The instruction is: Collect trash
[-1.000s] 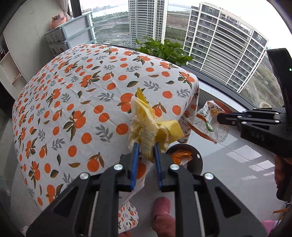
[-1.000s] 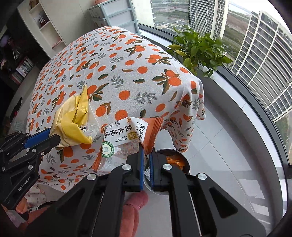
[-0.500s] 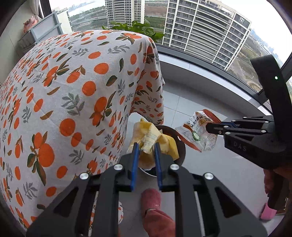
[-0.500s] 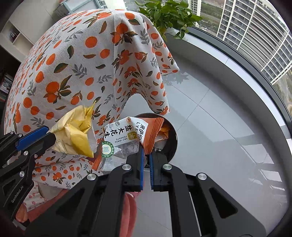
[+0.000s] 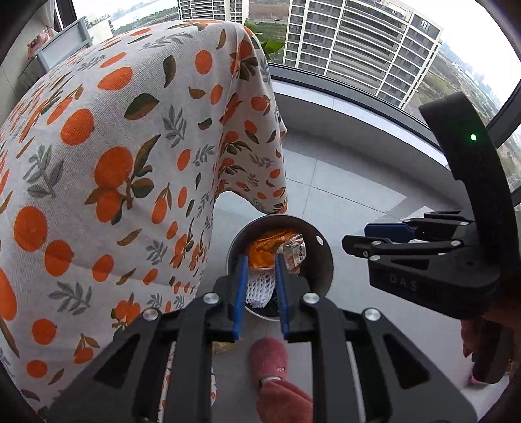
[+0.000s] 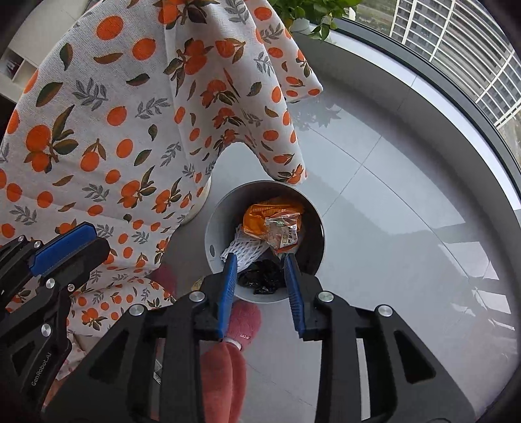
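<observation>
A round grey trash bin [image 6: 213,224] stands on the floor beside the table; it also shows in the left wrist view [image 5: 325,260]. Inside lie an orange wrapper [image 6: 263,211], a crumpled peanut bag [image 6: 285,236], white foam netting [image 6: 242,249] and a black bag [image 6: 262,276]. My right gripper [image 6: 260,260] is open and empty just above the bin's near rim. My left gripper [image 5: 260,262] is open and empty above the bin. A scrap of yellow wrapper [image 6: 196,285] shows on the floor by the bin's near side.
A tablecloth with oranges [image 5: 114,146] hangs down at the left, close to the bin. A pink slipper [image 6: 244,322] stands on the grey tiled floor [image 6: 390,227] just before the bin. A curved window sill [image 6: 423,97] and a potted plant [image 6: 306,13] lie beyond.
Both grippers moved down over the bin and opened. The peanut bag left the right gripper and lies in the bin. The yellow wrapper left the left gripper.
</observation>
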{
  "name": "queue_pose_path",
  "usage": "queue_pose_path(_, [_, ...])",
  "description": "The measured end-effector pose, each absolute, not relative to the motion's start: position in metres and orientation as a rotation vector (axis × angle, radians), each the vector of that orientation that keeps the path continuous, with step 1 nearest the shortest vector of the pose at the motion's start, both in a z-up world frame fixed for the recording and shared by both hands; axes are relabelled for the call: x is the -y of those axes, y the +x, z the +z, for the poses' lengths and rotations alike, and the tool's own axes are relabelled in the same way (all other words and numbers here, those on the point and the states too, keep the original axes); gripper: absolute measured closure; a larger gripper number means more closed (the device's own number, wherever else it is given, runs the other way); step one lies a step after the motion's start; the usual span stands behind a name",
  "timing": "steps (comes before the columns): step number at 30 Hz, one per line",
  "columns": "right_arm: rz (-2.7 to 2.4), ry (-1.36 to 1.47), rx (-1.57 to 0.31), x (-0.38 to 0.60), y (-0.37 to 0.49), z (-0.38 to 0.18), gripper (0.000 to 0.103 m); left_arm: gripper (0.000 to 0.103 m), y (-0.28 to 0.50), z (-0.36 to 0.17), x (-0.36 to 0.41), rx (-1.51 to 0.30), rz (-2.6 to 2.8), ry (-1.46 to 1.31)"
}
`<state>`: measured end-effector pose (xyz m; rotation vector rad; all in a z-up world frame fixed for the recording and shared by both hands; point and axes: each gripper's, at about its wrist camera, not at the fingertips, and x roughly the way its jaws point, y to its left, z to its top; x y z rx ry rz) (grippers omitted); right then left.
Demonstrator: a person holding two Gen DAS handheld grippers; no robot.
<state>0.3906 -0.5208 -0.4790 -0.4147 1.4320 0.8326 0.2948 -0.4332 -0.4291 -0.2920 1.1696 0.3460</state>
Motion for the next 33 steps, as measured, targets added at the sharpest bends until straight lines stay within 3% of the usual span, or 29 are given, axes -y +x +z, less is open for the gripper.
queue_pose_path(8, [0.830,-0.436,-1.465,0.527,0.376,-0.483,0.072,0.081,0.299,-0.435,0.441,-1.203,0.314,-0.276])
queue_pose_path(10, [0.828,-0.433,-1.464,0.527,0.374,-0.482,0.070,0.067,0.296,-0.434,0.443,-1.209,0.311,-0.276])
queue_pose_path(11, [0.827,-0.434,-1.465,0.526,0.373,-0.482,0.070,0.052,0.293,-0.432,0.443,-1.203,0.316,-0.275])
queue_pose_path(14, [0.822,-0.430,-1.462,0.526,0.373,-0.480,0.069,0.039,0.287,-0.428,0.442,-1.190,0.330,-0.271])
queue_pose_path(26, [0.803,-0.477,-1.377,0.522,0.380,-0.448,0.069,0.038,0.292,-0.402,0.433,-1.169,0.380,-0.265])
queue_pose_path(31, [0.779,-0.503,-1.314,0.518,0.380,-0.403,0.052,0.038,0.289,-0.362,0.419,-1.137,0.409,-0.246])
queue_pose_path(33, [0.781,-0.499,-1.297,0.513,0.377,-0.381,0.046,0.032,0.285,-0.343,0.409,-1.118,0.428,-0.248])
